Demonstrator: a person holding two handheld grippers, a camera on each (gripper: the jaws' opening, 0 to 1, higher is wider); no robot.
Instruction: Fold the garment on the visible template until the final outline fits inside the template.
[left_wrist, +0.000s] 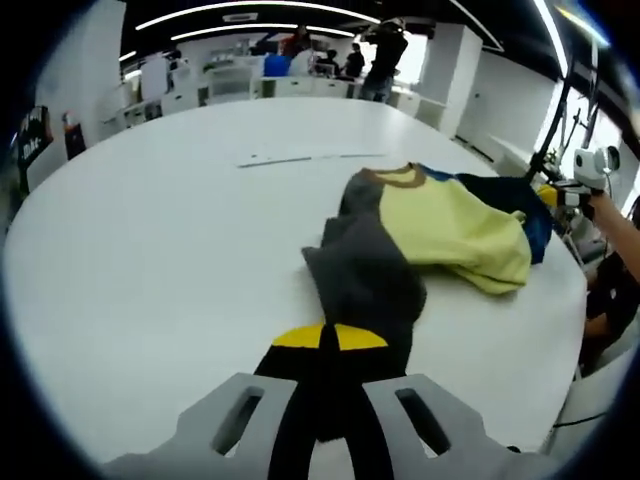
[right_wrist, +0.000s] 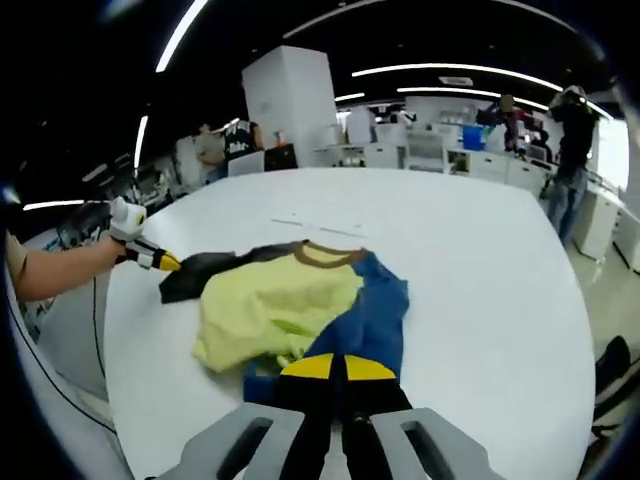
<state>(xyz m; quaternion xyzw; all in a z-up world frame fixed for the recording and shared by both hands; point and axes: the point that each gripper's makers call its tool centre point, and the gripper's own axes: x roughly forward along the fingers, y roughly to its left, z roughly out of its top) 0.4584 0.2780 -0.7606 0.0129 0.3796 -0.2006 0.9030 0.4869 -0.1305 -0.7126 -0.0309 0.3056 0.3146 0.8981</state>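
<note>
A crumpled shirt lies on the white table. It has a yellow body, a brown collar, a dark grey sleeve and a blue sleeve. My left gripper is shut on the end of the grey sleeve, its yellow tips pressed together. My right gripper is shut on the end of the blue sleeve. Each gripper also appears in the other's view, the right gripper at the shirt's far side and the left gripper at the grey sleeve. Faint template lines mark the table beyond the shirt.
The round table's edge runs close behind the shirt on the right. A person's forearm holds the left gripper. Desks and several standing people fill the far room. A bare table stretch lies beside the shirt.
</note>
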